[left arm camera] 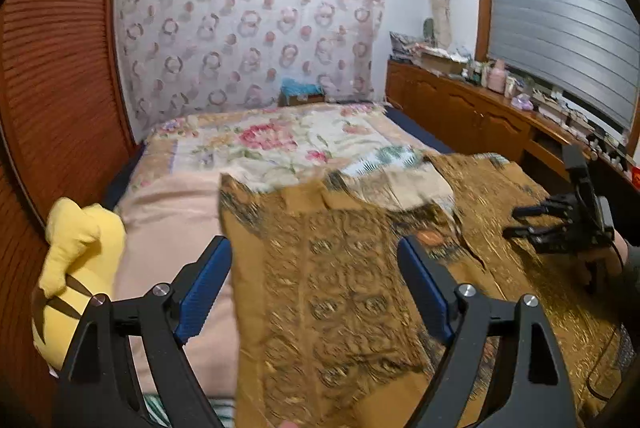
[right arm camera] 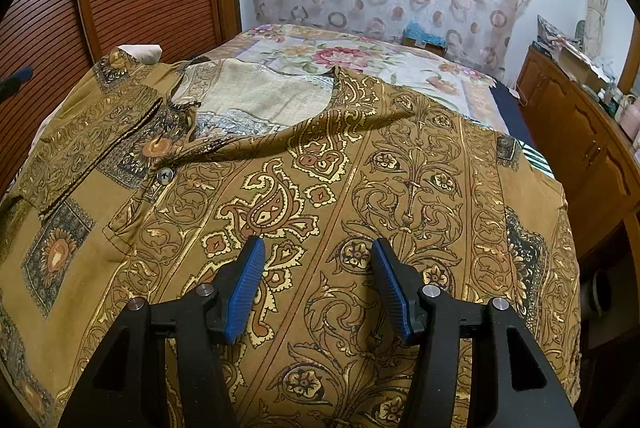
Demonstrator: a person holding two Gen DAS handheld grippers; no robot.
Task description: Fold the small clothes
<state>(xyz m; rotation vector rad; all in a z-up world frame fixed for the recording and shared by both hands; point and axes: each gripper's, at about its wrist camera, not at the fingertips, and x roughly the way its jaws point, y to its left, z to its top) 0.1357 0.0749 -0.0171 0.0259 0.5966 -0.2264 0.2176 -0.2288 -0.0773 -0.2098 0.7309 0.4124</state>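
A mustard-brown shirt with gold paisley print point(right arm camera: 360, 188) lies spread on the bed, collar and one button point(right arm camera: 164, 175) toward the far left. Its left part point(left arm camera: 320, 288) looks blurred in the left wrist view. My left gripper point(left arm camera: 314, 252) is open, fingers on either side of that left part, just above it. My right gripper point(right arm camera: 318, 250) is open and empty, hovering low over the shirt's right front panel; it also shows in the left wrist view point(left arm camera: 528, 222) at the right over the shirt.
A floral bedspread point(left arm camera: 280, 144) covers the bed behind the shirt. A yellow plush toy point(left arm camera: 76, 268) sits at the left edge. Wooden louvred doors point(left arm camera: 52, 76) stand on the left. A cluttered wooden sideboard point(left arm camera: 500, 108) runs along the right, under the window.
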